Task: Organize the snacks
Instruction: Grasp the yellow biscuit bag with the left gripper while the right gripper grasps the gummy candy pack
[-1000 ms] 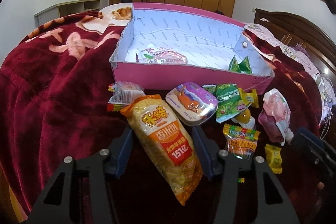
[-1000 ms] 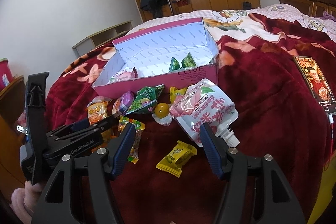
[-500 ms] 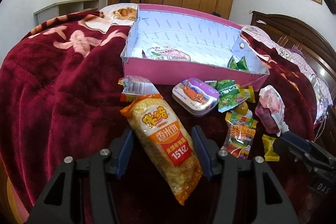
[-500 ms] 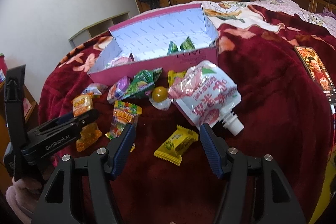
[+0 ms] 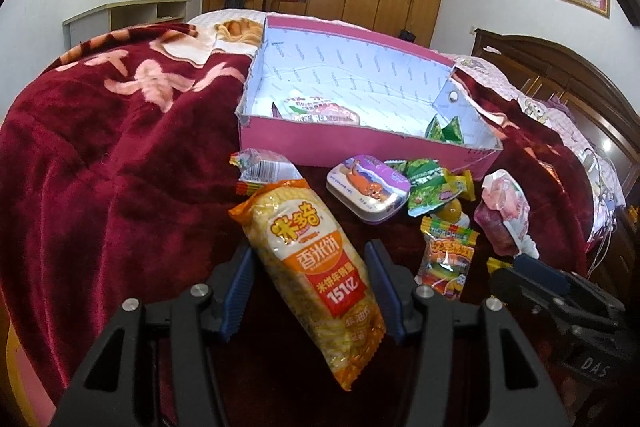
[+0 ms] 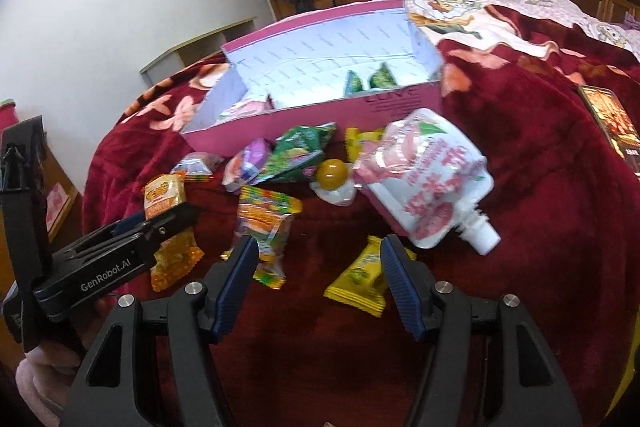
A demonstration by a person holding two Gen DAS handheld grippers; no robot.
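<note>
Red plush blanket [image 5: 100, 167]: we see it spread over the bed, with every loose snack lying on it.
Pink box [image 5: 360, 143]: open-topped and pale-lined, it sits on the blanket beyond the snacks; inside we make out a pink-and-white pouch at the left end and two small green packets [image 5: 446, 131] at the right end.
Left tool [image 5: 310, 283]: its blue pads stand partly apart on either side of the rice cracker bag; we cannot tell whether they press on the wrapper.
Right tool [image 6: 318, 277]: we see its pads partly apart with nothing gripped, poised over the blanket, the right pad just beside the yellow candy.
Rice cracker bag [image 5: 316, 267]: orange and yellow, it runs lengthwise between the left tool's pads, its top end pointing toward the box.
Spouted pouch [image 6: 428, 183]: pink and white, it lies near the box's front wall, cap pointing toward us.
Purple tin [image 5: 368, 187]: oval, just in front of the box, a green wrapper [image 5: 428, 187] touching its right side.
Gummy packet [image 6: 266, 227]: clear with bright stripes, left of the yellow candy.
Yellow candy [image 6: 360, 277]: a small wrapper close in front of the right tool.
</note>
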